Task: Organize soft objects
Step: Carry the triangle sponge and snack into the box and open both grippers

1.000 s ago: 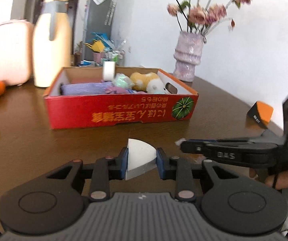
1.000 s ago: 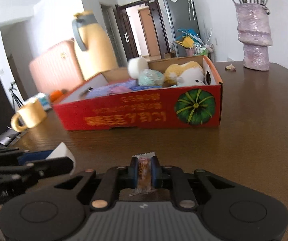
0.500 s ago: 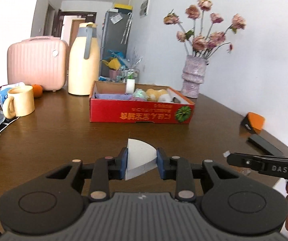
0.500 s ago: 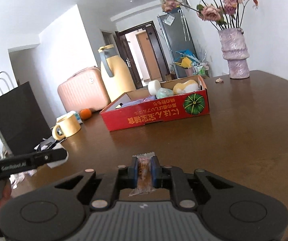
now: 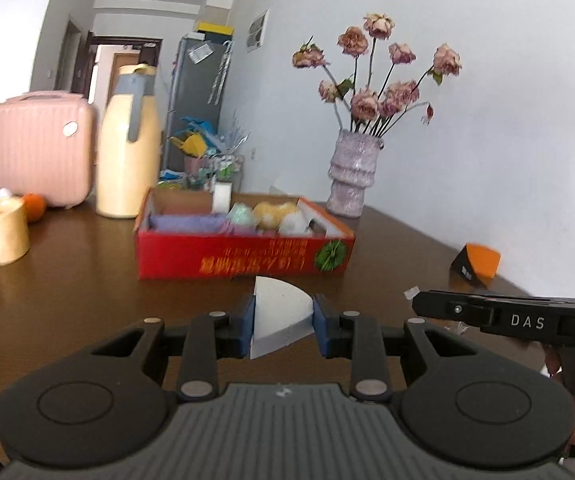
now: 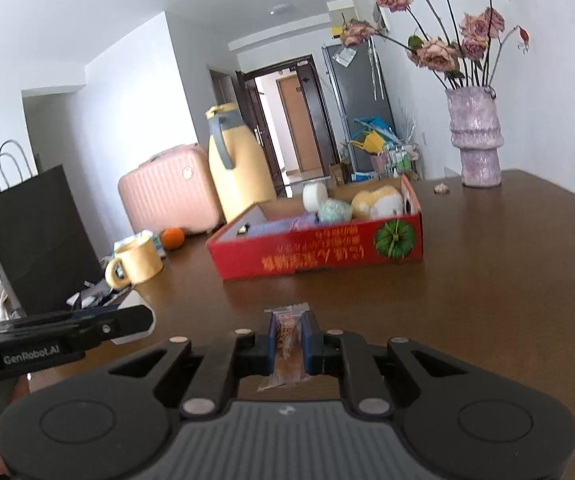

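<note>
Two soft items are in hand, neither yet in the box. A white wedge-shaped sponge (image 5: 281,322) sits pinched between the blue pads of the left gripper (image 5: 283,326), held above the table (image 5: 87,280). A small wrapped snack packet (image 6: 287,344) is clamped upright in the nearly closed jaws of the right gripper (image 6: 289,346).

Change noted: against the views a second ago, the red cardboard box (image 5: 243,256) now appears smaller and farther off in both wrist views, and more of the room shows above it. Both hands have drawn back and risen from the box with their loads unchanged. The box already holds a lilac cloth (image 5: 191,224), a pale green ball (image 5: 241,214), a yellow plush (image 5: 273,212) and a white roll (image 5: 221,196).

Judgement: the two items remain undelivered; the retreat suggests a pause or repositioning, not placement.

Writing legible: "DAS" on the right gripper's side as seen from the left wrist; "GenRobot.AI" on the left gripper's side as seen from the right wrist. The box front carries yellow East Asian characters, printed upside down to the cameras, beside a green pumpkin emblem (image 6: 394,239); the characters are not readable with confidence.
</note>
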A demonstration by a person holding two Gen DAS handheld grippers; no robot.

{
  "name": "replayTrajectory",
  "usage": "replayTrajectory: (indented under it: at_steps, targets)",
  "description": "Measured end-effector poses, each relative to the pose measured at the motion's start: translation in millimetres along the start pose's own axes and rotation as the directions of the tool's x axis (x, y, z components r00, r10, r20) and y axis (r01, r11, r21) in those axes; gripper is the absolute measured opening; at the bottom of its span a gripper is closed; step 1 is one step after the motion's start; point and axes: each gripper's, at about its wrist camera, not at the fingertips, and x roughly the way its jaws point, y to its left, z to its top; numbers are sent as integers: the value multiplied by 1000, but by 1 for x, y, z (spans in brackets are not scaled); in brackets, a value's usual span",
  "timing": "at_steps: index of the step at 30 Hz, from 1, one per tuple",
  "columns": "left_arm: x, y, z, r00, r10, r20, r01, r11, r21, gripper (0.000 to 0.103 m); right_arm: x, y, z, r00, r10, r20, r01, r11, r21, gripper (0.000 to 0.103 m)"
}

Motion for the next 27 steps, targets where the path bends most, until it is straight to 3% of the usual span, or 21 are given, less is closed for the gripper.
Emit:
replayTrajectory:
  at_steps: [4,8,11,17,20,22,24,25,27]
  targets:
    - [58,9,42,1000,-24,-5,24,999,42,30,31,-11,40,999,11,43,-10,1000,-20,13]
    - [136,26,84,995,-65,-71,64,998,-12,30,92,-38,90,998,16,61,-18,999,27,13]
    - [200,30,97,989,-68,-130,65,998,-24,30,152,-70,124,1000,17,26,-21,991,135,13]
    - [300,34,109,970,-60,-234,48,997,-58,32,265,-108,163,997,-7,-79,20,987,160,13]
    - [336,39,106,958,-80,-275,49,992,-117,37,302,-115,171,994,-12,-108,26,991,132,15]
    - [348,43,102,959,-77,-273,36,988,-153,56,322,-119,173,990,-2,-142,18,994,109,17]
    - [352,45,100,966,-52,-253,14,989,-149,63,337,-120,175,987,-9,-160,24,996,88,33]
    - [353,47,99,967,-47,-252,9,989,-148,64,341,-120,175,988,-19,-152,32,996,83,52]
    - [353,52,100,967,-48,-252,9,988,-155,66,343,-121,175,990,-26,-139,36,997,71,57]
